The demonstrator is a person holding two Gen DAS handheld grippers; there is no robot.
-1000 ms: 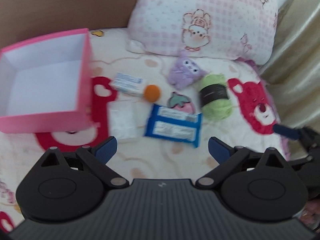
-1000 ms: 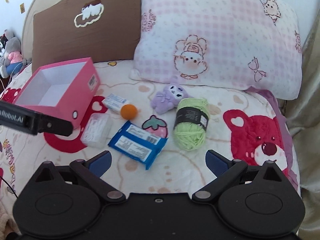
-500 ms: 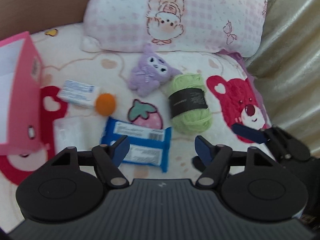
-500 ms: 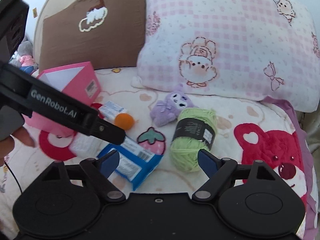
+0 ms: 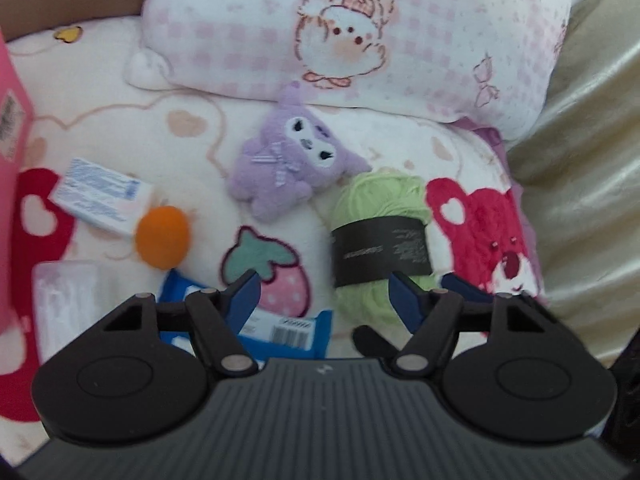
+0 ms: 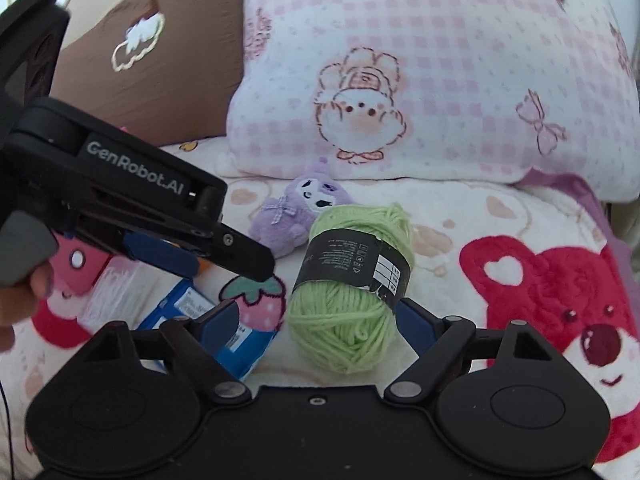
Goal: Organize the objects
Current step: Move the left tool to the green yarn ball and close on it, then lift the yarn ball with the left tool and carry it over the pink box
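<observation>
The green yarn ball [image 6: 350, 280] is lying on the blanket [image 6: 460, 216] between the right gripper's [image 6: 316, 320] wide-open fingers, with neither pad pressing it. The left gripper [image 5: 324, 296] is hovering half-open and empty, tilting down over the strawberry patch [image 5: 266, 270] and blue packet [image 5: 280, 328].
</observation>
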